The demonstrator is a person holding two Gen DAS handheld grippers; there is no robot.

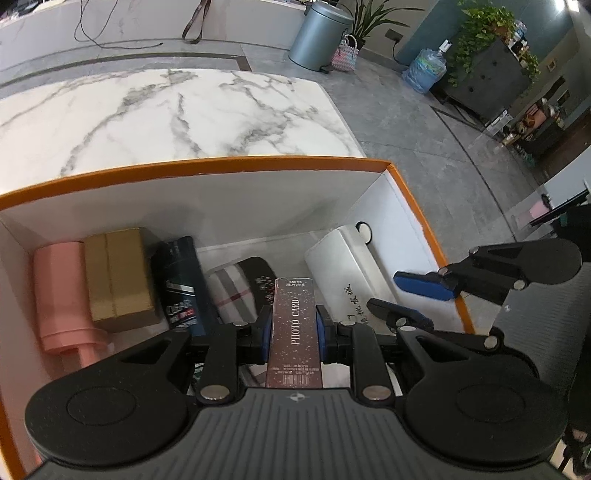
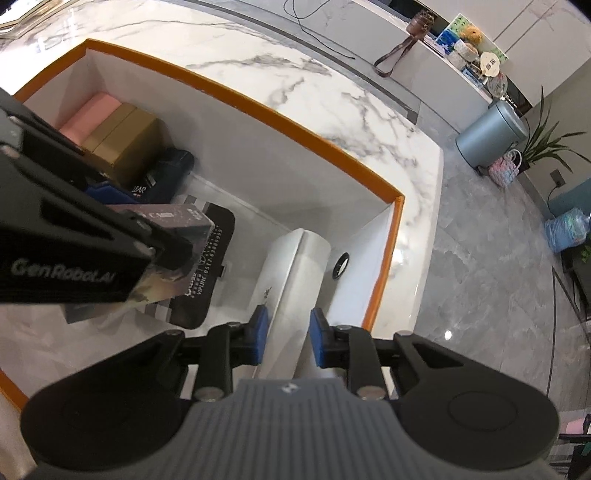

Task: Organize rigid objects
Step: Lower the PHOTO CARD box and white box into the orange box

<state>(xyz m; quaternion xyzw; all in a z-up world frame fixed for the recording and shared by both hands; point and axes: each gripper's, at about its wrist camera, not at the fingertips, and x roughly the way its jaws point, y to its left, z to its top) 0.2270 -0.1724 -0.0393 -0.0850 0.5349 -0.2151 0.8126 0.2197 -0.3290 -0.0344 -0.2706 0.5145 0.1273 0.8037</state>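
Only the left wrist view is showing the printed face of the photo card box (image 1: 294, 328), a slim maroon pack lettered "PHOTO CARD", which the left claw (image 1: 294, 326) is squeezing between its blue pads; from the right wrist view that same pack (image 2: 173, 218) is appearing end-on, half hidden behind the left claw's black arm, which is cutting across the picture. Both views are looking down into the orange-rimmed box (image 1: 229, 164) sitting on the marble table (image 1: 166, 110). Along its far wall a pink bottle (image 1: 61, 295), a gold carton (image 1: 118, 273) and a dark shampoo bottle (image 1: 181, 284) are lying side by side, with a black-and-striped pouch (image 1: 240, 288) next to them and a white case (image 1: 343, 273) lying near the right wall. The held pack is hovering over the pouch, between the shampoo bottle and the white case. The right claw (image 2: 286, 332) is hanging over the white case with its blue pads parted and gripping nothing, angled downward into the box at the right end. Beyond the table, a grey bin (image 1: 319, 35) and a water jug (image 1: 424, 70) are standing on the floor.
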